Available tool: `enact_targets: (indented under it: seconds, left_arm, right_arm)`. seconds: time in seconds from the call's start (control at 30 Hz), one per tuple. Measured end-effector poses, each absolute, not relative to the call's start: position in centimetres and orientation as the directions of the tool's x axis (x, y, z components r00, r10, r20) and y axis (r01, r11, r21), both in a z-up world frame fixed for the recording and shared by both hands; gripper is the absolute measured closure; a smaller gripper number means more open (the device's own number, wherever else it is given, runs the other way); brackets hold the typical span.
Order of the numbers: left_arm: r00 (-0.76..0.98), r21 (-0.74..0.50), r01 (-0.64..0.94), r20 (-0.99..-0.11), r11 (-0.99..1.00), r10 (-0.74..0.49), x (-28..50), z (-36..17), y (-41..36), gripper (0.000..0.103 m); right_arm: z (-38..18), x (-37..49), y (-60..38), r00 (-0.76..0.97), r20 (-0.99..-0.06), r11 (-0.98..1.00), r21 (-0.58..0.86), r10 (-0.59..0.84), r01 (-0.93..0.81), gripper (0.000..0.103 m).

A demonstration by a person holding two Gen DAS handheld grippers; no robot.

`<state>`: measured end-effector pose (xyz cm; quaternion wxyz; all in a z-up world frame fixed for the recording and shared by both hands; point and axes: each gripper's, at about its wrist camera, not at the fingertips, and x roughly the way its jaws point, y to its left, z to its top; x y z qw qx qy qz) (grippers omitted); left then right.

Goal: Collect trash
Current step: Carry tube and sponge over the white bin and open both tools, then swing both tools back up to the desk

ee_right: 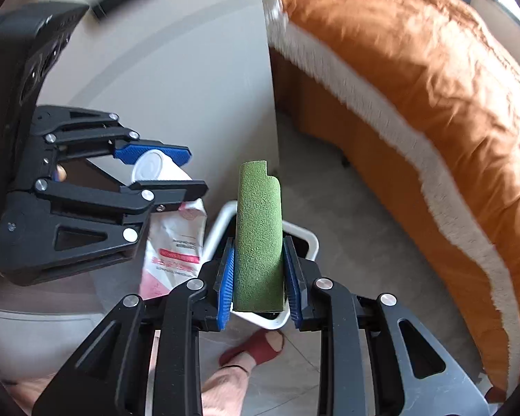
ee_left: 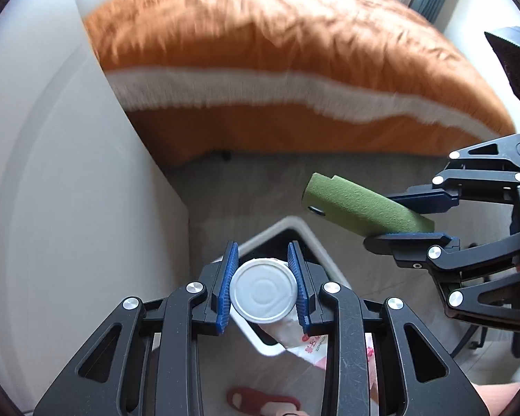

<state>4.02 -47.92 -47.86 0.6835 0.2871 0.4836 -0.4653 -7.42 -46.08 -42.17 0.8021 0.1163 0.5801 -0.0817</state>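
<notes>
The left claw (ee_left: 262, 286) pinches a white tube (ee_left: 263, 294) near its flat round cap, and the soft printed body hangs away below the pads. The right claw (ee_right: 259, 274) is pressed onto a green foam block (ee_right: 259, 235), gripped at its lower end so that most of the block juts out past the pads. Both pieces of trash hang over a white-rimmed bin (ee_left: 324, 253) with a dark inside, which sits on the floor just ahead of and below each claw.

The tube looks light and squashy with a smooth skin, so the stiff cap end is probably the safest place to hold it. The foam looks very light, springy and rough, unlikely to slip. Neither seems fragile; both should drop cleanly once the pads part.
</notes>
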Motion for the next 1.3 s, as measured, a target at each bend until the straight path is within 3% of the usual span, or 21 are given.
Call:
enact_targets:
  seconds: [0.13,0.17,0.2,0.23,0.27,0.43,0.67,1.03,1.3]
  left_arm:
    - [0.08,-0.063,0.909,-0.944,0.411,-0.32,4.2,-55.2,-48.6,0.07]
    - [0.063,-0.077,0.905,-0.948,0.418,-0.312,4.3,-57.2,-48.7,0.059]
    - [0.058,-0.083,0.902,-0.95,0.424,-0.308,4.4,-58.3,-48.9,0.017]
    - [0.08,-0.068,0.893,-0.949,0.445,-0.305,4.6,-59.5,-48.8,0.008]
    - [0.074,-0.076,0.886,-0.951,0.458,-0.301,4.9,-61.0,-48.6,0.008]
    - [0.078,-0.054,0.881,-0.963,0.469,-0.258,4.9,-64.1,-48.3,0.007]
    - [0.088,-0.026,0.905,-0.965,0.424,-0.248,4.3,-63.1,-47.9,0.007]
    - [0.131,-0.016,0.904,-0.941,0.428,-0.311,5.0,-54.8,-45.9,0.006]
    - [0.188,0.0,0.894,-0.908,0.448,-0.375,4.2,-46.2,-45.3,0.006]
  right_arm:
    - [-49.8,-7.9,-46.7,0.27,-0.962,0.958,0.106,0.032,0.265,0.075]
    - [-51.1,-8.1,-46.7,0.259,-0.965,0.961,0.108,0.04,0.255,0.065]
    - [-52.7,-8.4,-46.7,0.244,-0.969,0.965,0.103,0.042,0.243,0.026]
    - [-53.7,-8.6,-46.6,0.224,-0.975,0.968,0.059,0.004,0.242,0.017]
    - [-55.0,-9.0,-46.8,0.215,-0.977,0.971,0.051,0.0,0.235,0.006]
    - [-58.1,-10.5,-46.9,0.169,-0.986,0.971,0.05,0.01,0.235,0.005]
    - [-57.0,-10.1,-46.4,0.169,-0.986,0.973,0.046,0.007,0.225,0.005]
    - [-50.7,-9.7,-45.8,0.22,-0.975,0.97,0.019,-0.037,0.244,0.005]
    - [-42.5,-10.1,-45.3,0.287,-0.953,0.951,-0.002,-0.095,0.308,0.005]
